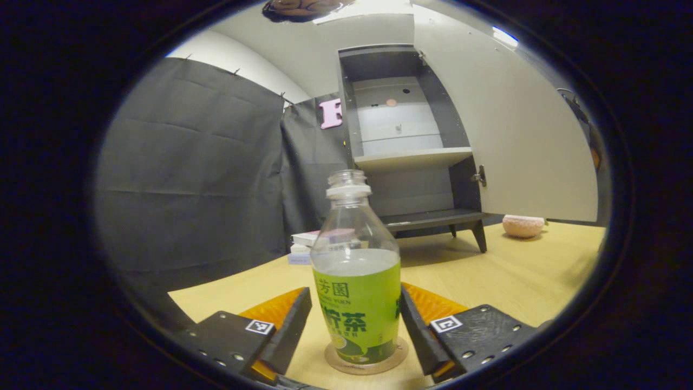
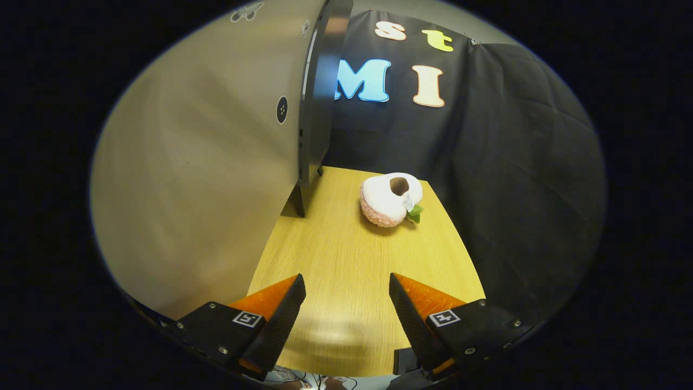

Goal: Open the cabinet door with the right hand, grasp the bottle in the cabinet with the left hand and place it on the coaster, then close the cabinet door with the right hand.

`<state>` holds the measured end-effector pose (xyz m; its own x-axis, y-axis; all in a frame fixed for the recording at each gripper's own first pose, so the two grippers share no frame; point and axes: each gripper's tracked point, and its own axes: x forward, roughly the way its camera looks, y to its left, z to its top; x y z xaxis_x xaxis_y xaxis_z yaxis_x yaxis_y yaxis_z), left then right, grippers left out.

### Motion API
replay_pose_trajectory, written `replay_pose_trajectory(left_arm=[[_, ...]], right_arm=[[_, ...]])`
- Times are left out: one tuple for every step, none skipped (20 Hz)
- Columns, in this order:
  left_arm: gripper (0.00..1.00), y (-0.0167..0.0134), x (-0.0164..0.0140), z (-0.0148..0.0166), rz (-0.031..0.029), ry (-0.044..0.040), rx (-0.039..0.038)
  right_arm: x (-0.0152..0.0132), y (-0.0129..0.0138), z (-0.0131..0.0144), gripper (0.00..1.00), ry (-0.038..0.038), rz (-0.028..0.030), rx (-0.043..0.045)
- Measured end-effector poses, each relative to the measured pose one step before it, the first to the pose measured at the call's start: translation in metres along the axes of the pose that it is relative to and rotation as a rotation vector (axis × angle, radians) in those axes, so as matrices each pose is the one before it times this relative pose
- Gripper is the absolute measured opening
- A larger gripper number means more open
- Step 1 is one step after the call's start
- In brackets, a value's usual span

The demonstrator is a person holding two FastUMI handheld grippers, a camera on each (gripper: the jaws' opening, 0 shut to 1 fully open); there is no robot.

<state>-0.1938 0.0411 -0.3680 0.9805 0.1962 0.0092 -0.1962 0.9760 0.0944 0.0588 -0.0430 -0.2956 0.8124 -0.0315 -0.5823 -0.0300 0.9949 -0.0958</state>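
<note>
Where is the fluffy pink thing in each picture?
Left gripper view: the pink knitted thing sits far right on the table, just under the open cabinet door.
Right gripper view: it lies near the middle, on the table, right of the door.
Shared landmark: the cabinet door beside it.
</note>
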Motion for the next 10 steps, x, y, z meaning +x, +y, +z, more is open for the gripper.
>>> replay_pose_trajectory(left_arm=[[0.93,-0.00291,0.00202,0.00547,-0.01459,-0.01673,-0.00925],[1.0,-0.00462,0.00059,0.00436,-0.01521,-0.00825,-0.01344],[0.92,0.00027,0.0007,0.00423,-0.00028,-0.0042,-0.01164],[0.92,0.00363,-0.00016,0.00403,0.00107,-0.00014,-0.00644],[0.93,0.00144,0.0009,0.00606,-0.00248,0.00196,-0.00192],[0.92,0.00079,-0.00009,0.00864,-0.00515,-0.00338,-0.00024],[0.93,0.00251,0.0011,0.01092,-0.00233,-0.0056,-0.00037],[0.92,0.00402,0.00163,0.01277,0.00111,-0.00988,-0.00214],[0.93,0.00023,0.00241,0.01282,-0.01095,-0.00742,-0.00316],[0.93,0.0022,0.00103,0.01329,-0.00152,-0.00973,0.00333]], right_arm=[[-0.00086,0.00045,0.00145,0.95,-0.00074,0.00054,0.00132],[-0.00021,-0.0001,0.00106,0.95,-0.00167,-0.00114,-0.00149],[-0.00154,0.00125,0.00218,0.95,-0.00429,0.00501,0.00155],[-0.00014,0.00069,0.00158,0.95,-0.00198,-0.00052,-0.00451],[-0.00177,-0.00065,0.00339,0.95,-0.00395,-0.00112,-0.00618],[-0.00142,0.00048,0.00446,0.95,-0.01052,0.00341,0.00309],[-0.00276,-0.0008,0.00574,0.95,-0.01135,-0.00021,0.00764],[-0.00241,-0.00328,0.00542,0.94,-0.0115,-0.00722,0.00777],[-0.00281,-0.00341,0.00683,0.94,-0.01192,-0.00588,0.01413],[-0.00166,-0.00238,0.00501,0.94,-0.00824,-0.00437,0.01698]])
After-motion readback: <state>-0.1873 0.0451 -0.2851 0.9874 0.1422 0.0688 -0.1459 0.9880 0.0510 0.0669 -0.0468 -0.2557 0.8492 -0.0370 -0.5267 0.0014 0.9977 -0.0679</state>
